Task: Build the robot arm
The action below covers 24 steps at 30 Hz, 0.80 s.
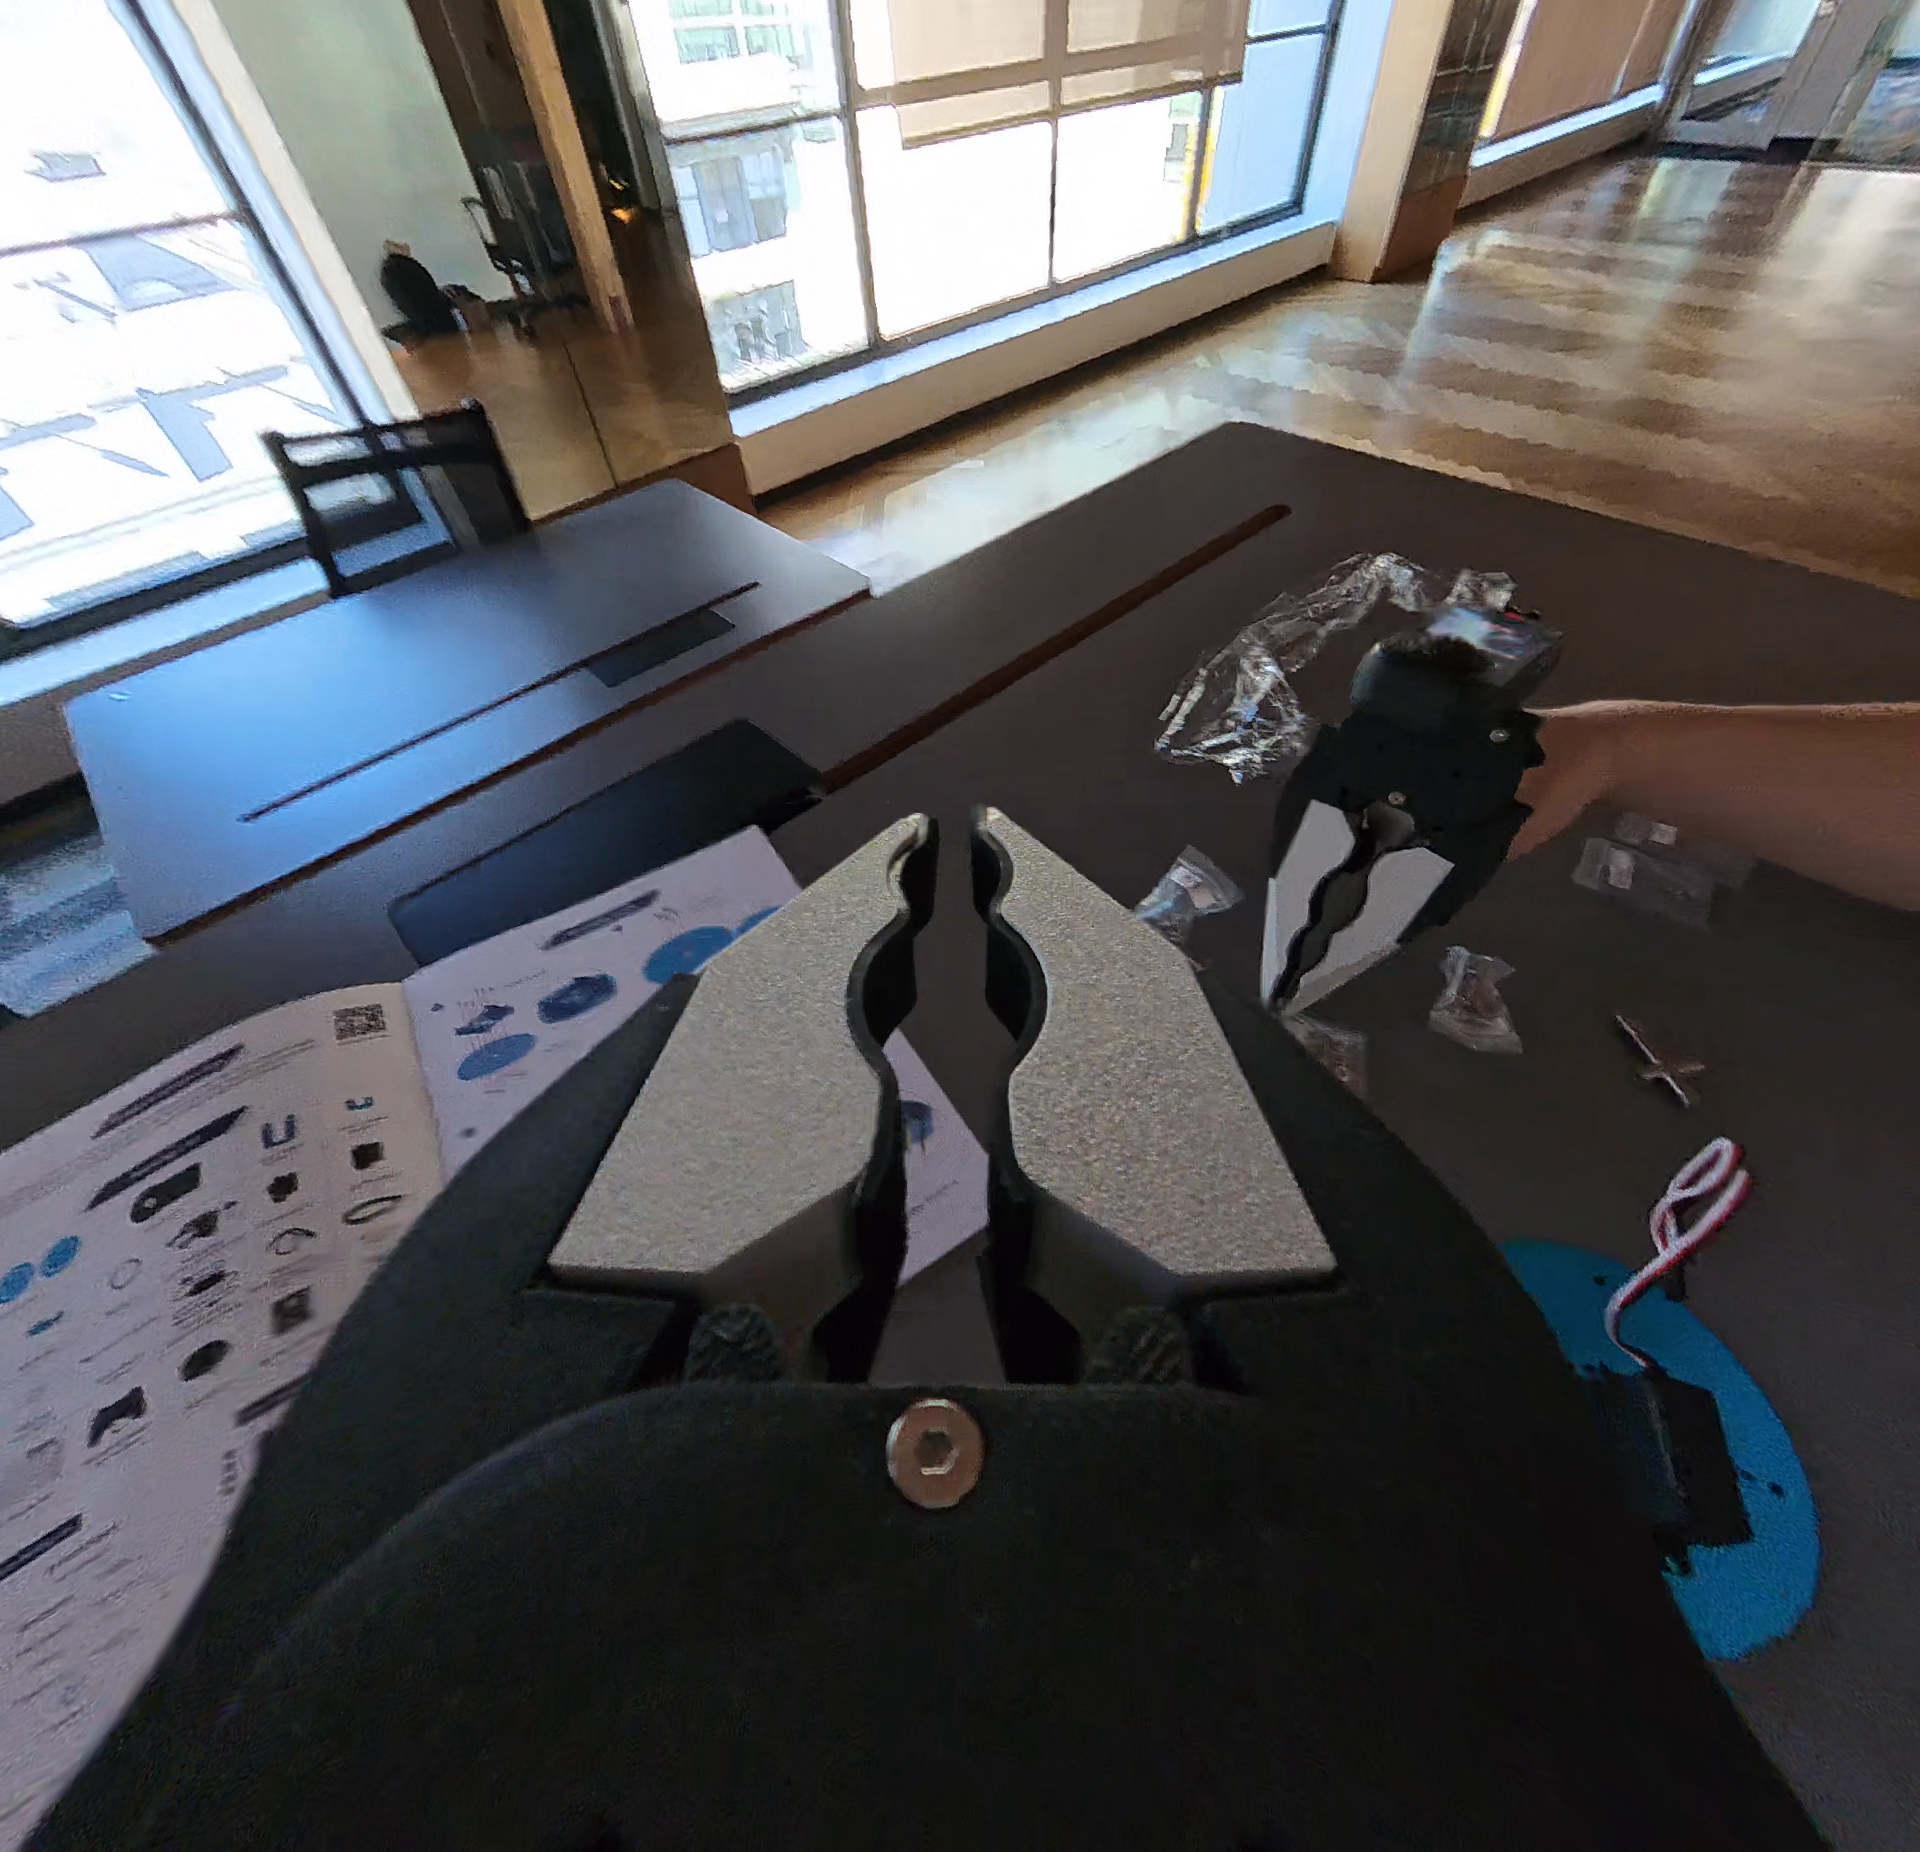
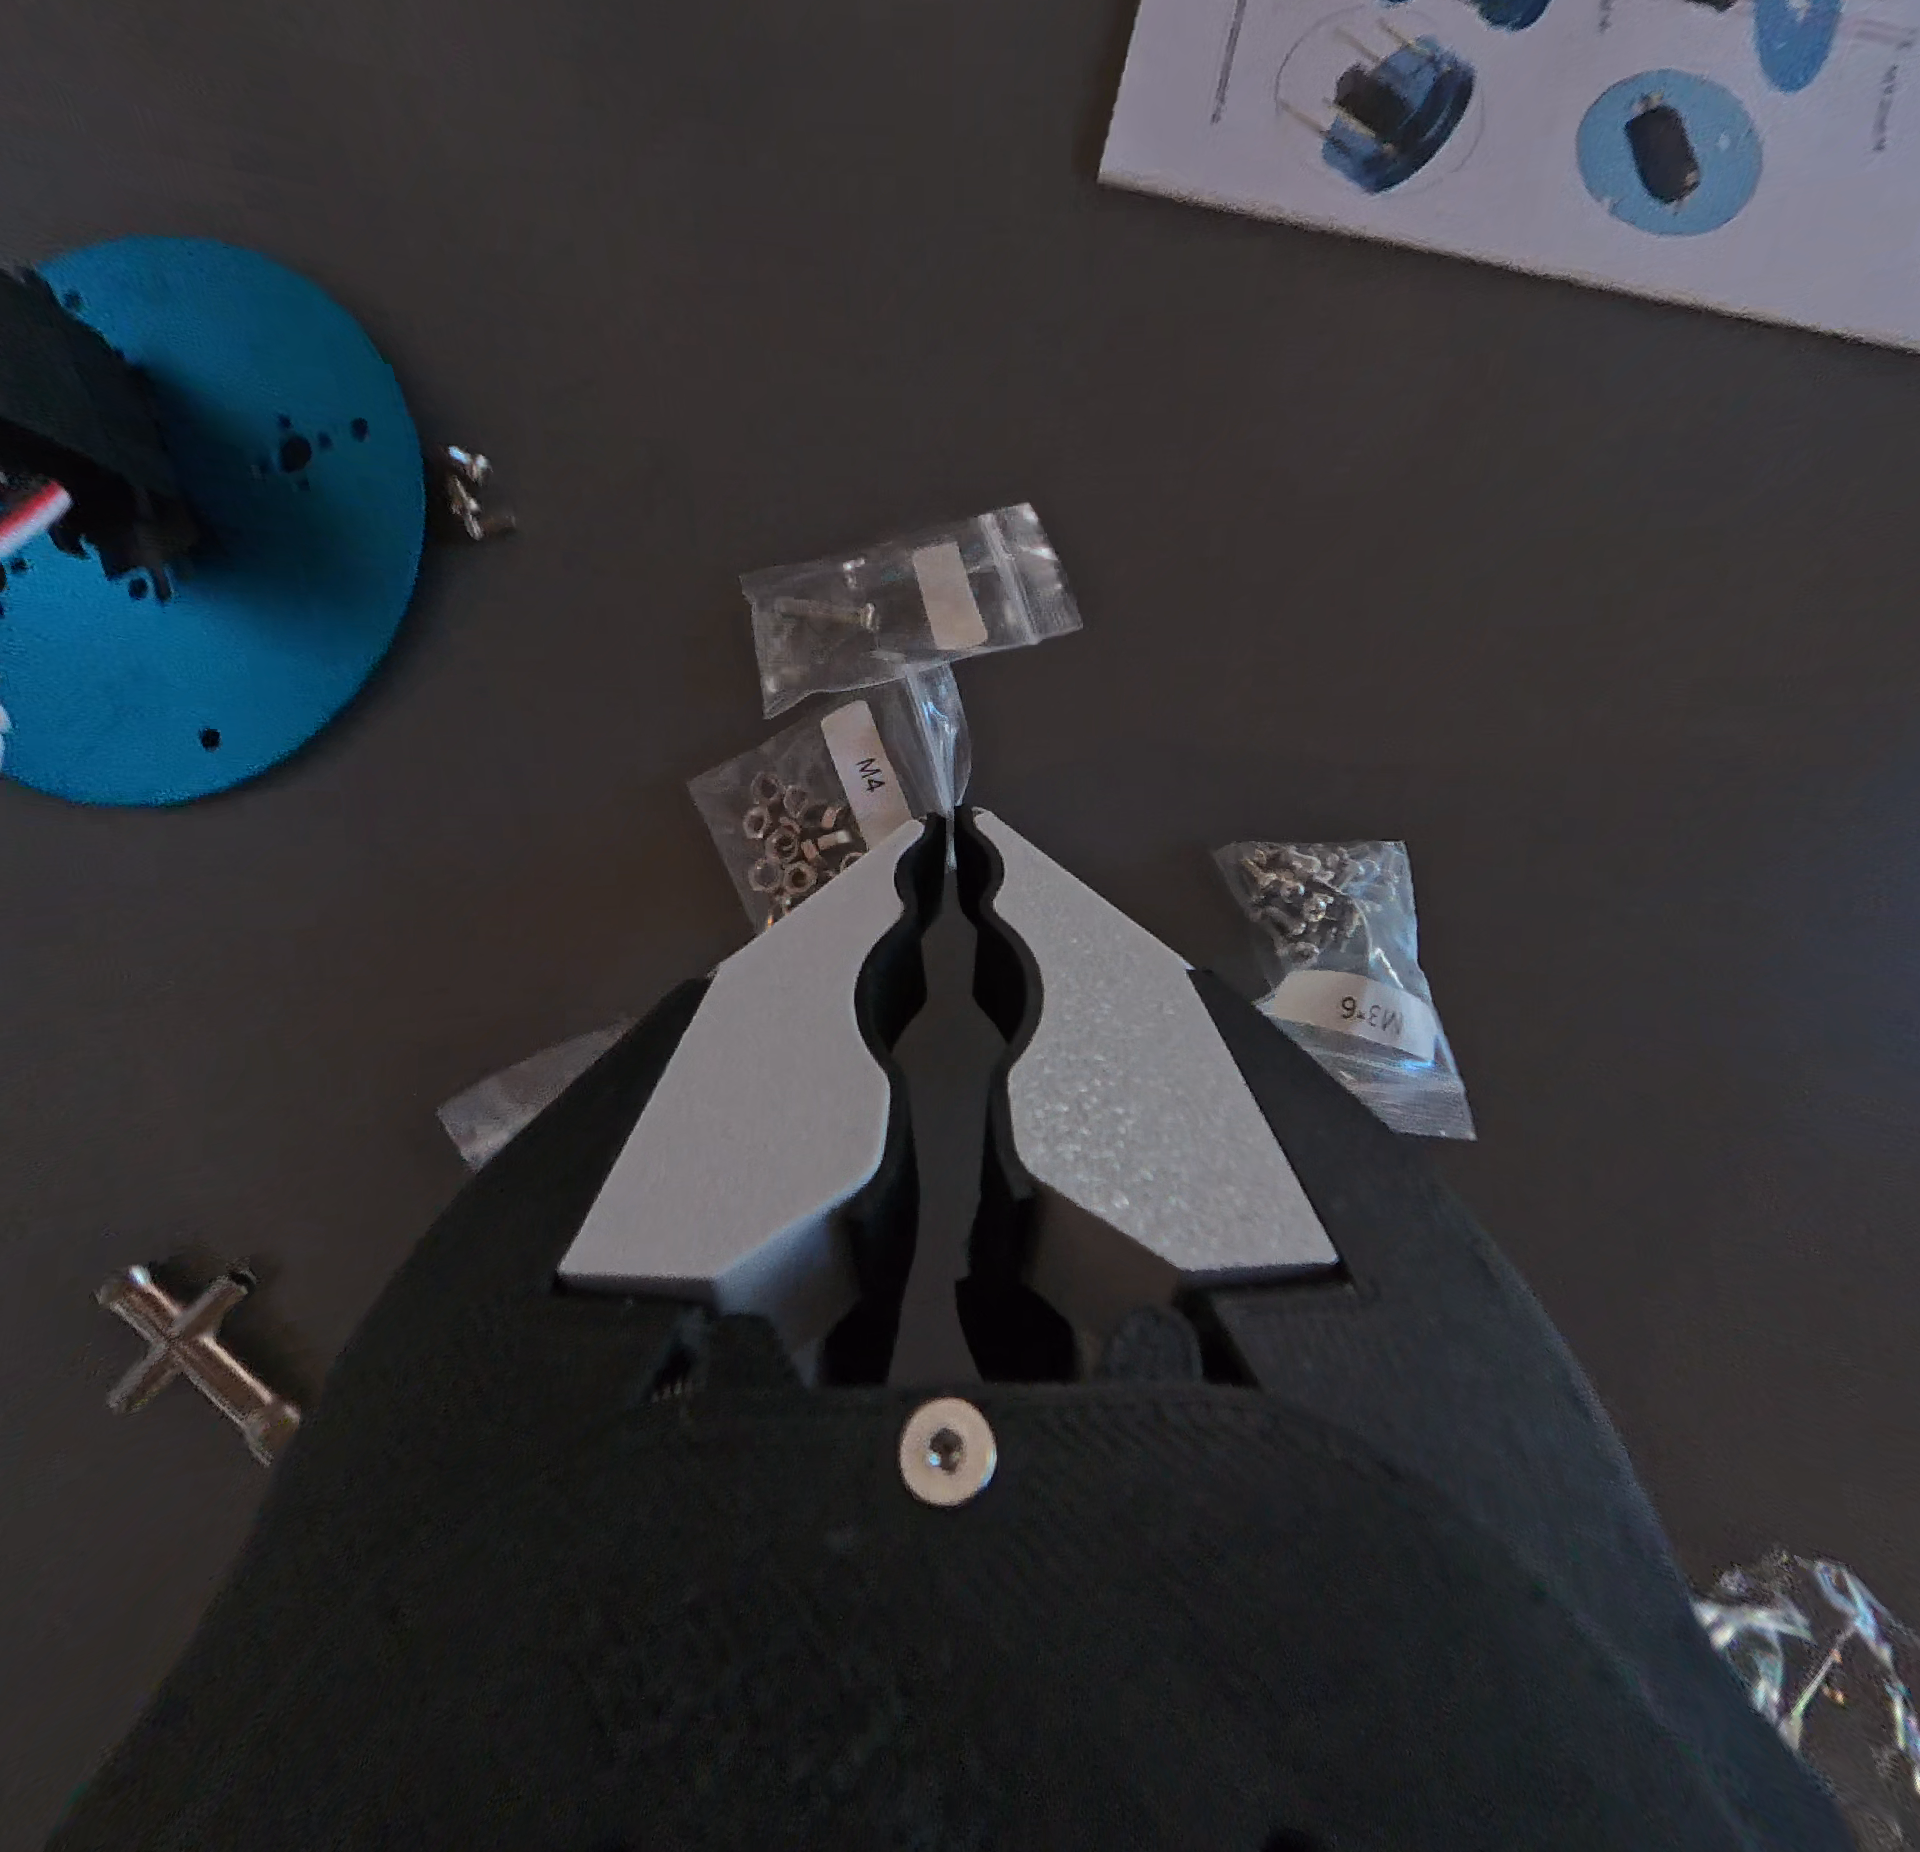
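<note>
My right gripper (image 2: pixel 948 823) is shut, and its tips pinch the upper edge of a small clear bag of metal nuts (image 2: pixel 800 836) that lies on the dark table (image 2: pixel 727 244). A second clear bag with a few screws (image 2: pixel 904 607) lies just beyond it. A third bag, full of small screws (image 2: pixel 1340 971), lies to the right. In the left wrist view the right gripper (image 1: pixel 1288 992) points down at the table among the bags, held by a hand (image 1: pixel 1579 763). My left gripper (image 1: pixel 954 834) hovers above the table, nearly shut with only a thin slit between the tips, and holds nothing.
A blue disc (image 2: pixel 229 576) with a black servo (image 2: pixel 83 431) and red-white wires lies at the left; it also shows in the left wrist view (image 1: pixel 1725 1439). There are also a metal cross wrench (image 2: pixel 197 1350), a printed instruction sheet (image 1: pixel 208 1231), crumpled clear wrap (image 1: pixel 1278 659) and a second table (image 1: pixel 416 680). Some 30 cm of space lies between my two pairs of fingers.
</note>
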{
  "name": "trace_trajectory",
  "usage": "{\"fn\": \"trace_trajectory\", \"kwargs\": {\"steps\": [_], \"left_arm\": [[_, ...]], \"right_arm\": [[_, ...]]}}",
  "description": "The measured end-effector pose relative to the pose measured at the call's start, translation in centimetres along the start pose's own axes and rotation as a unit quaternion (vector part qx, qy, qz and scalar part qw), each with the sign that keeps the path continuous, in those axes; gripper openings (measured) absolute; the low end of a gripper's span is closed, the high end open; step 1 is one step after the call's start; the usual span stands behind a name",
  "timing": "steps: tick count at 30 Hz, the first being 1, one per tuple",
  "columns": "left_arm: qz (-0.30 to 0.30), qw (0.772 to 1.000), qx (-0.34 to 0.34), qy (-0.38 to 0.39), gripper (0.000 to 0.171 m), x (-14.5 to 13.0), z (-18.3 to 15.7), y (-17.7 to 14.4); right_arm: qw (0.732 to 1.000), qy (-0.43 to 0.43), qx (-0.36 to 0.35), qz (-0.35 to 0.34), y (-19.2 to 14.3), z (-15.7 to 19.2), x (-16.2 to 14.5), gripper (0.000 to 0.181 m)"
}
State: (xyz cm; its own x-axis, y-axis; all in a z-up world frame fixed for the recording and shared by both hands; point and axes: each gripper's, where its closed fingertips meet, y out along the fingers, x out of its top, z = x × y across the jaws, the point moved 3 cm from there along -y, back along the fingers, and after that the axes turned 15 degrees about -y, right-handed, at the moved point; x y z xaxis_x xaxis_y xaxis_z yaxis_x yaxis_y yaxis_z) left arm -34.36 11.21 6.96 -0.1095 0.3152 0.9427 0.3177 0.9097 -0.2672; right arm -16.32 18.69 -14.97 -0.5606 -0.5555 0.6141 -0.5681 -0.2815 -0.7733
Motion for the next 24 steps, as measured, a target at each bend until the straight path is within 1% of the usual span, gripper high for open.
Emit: {"fn": "trace_trajectory", "kwargs": {"steps": [3,6,9,10,11,13,15,16,17,18,19,21,22,24], "left_arm": [[0.051,0.997,-0.059,-0.021,0.010,-1.6,0.1,1.3],[0.093,0.990,-0.104,-0.028,0.021,-3.0,0.3,2.5],[0.108,0.982,-0.150,-0.038,0.030,-4.4,0.3,4.0],[0.114,0.978,-0.169,-0.053,0.030,-5.1,0.1,4.6],[0.124,0.970,-0.197,-0.074,0.030,-5.9,-0.3,5.2],[0.147,0.945,-0.265,-0.120,0.031,-7.2,-2.0,6.2],[0.159,0.920,-0.329,-0.144,0.032,-8.0,-4.4,7.2],[0.172,0.912,-0.345,-0.140,0.035,-8.8,-5.5,7.7],[0.190,0.911,-0.344,-0.122,0.042,-9.9,-6.2,8.3],[0.207,0.914,-0.335,-0.094,0.049,-11.0,-6.8,8.9],[0.218,0.917,-0.327,-0.066,0.053,-12.1,-7.2,9.3],[0.216,0.923,-0.316,-0.033,0.049,-13.2,-8.0,9.9],[0.209,0.925,-0.316,-0.029,0.043,-13.5,-8.4,10.2],[0.210,0.922,-0.323,-0.034,0.020,-13.9,-8.9,10.3]], "right_arm": [[0.999,-0.003,-0.054,-0.004,-0.7,0.2,1.4,0.001],[0.992,-0.008,-0.123,-0.019,-1.4,0.3,3.2,0.001],[0.978,-0.021,-0.207,-0.001,-2.4,0.3,3.9,0.000],[0.971,-0.026,-0.237,0.004,-2.9,0.3,4.0,0.000],[0.967,-0.030,-0.254,0.011,-3.3,0.5,4.2,0.001],[0.960,-0.021,-0.278,0.014,-4.0,0.8,4.4,0.001],[0.957,0.006,-0.290,-0.015,-4.8,1.1,5.1,0.000],[0.956,0.016,-0.292,-0.031,-5.2,1.2,5.5,0.000],[0.954,0.021,-0.295,-0.050,-5.6,1.3,6.0,0.000],[0.951,0.024,-0.300,-0.072,-6.0,1.4,6.5,0.000],[0.949,0.031,-0.298,-0.096,-6.2,1.5,6.9,0.000],[0.946,0.046,-0.287,-0.141,-6.4,1.7,7.2,0.000],[0.945,0.053,-0.283,-0.156,-6.3,1.8,7.2,0.000],[0.944,0.061,-0.278,-0.166,-6.3,1.7,6.8,0.000]]}}
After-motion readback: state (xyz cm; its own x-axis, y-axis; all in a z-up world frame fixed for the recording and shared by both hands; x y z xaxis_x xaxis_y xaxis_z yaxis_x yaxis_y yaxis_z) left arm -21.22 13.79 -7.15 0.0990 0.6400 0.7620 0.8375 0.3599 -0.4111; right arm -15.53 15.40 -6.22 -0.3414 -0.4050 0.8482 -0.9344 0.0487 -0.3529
